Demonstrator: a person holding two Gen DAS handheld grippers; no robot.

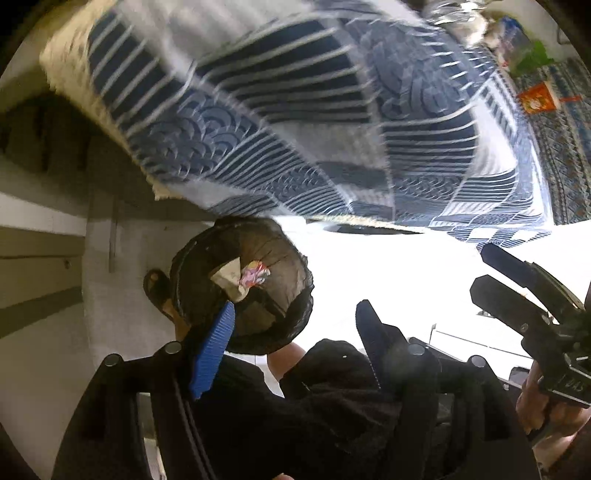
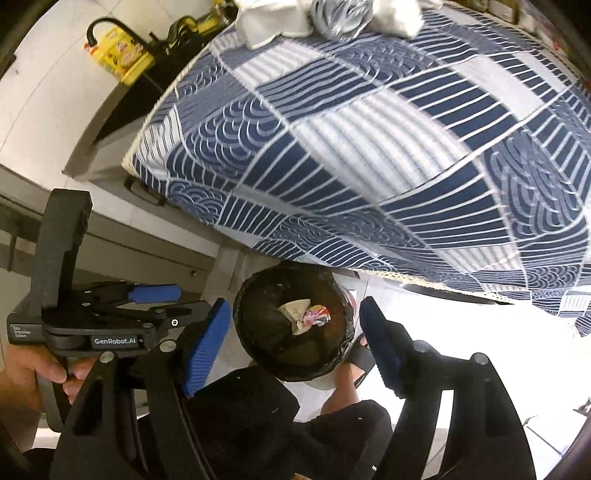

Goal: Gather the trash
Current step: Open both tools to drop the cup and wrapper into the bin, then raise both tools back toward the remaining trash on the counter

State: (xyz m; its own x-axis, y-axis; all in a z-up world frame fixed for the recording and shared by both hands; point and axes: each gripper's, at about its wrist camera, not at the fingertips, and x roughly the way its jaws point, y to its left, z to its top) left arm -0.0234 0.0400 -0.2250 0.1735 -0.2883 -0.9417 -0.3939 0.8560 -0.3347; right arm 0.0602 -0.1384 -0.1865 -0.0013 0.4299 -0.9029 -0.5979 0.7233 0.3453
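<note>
A round bin lined with a black bag [image 1: 207,258] [image 2: 251,332] stands on the floor below the bed's edge. Inside lie a crumpled paper [image 1: 229,278] [image 2: 293,310] and a colourful wrapper [image 1: 255,275] [image 2: 317,317]. My left gripper [image 1: 295,347] is open and empty above the bin's near side; it also shows in the right wrist view [image 2: 155,295] at the left. My right gripper [image 2: 295,347] is open and empty, its blue pads either side of the bin; it also shows in the left wrist view [image 1: 517,280] at the right.
A bed with a blue and white patterned cover [image 2: 369,147] [image 1: 295,110] fills the upper part. White and silver crumpled items [image 2: 332,14] lie at its far end. A yellow box [image 2: 118,55] stands on the floor. A red packet [image 1: 535,99] lies on a far cloth. My sandalled feet [image 2: 358,354] are beside the bin.
</note>
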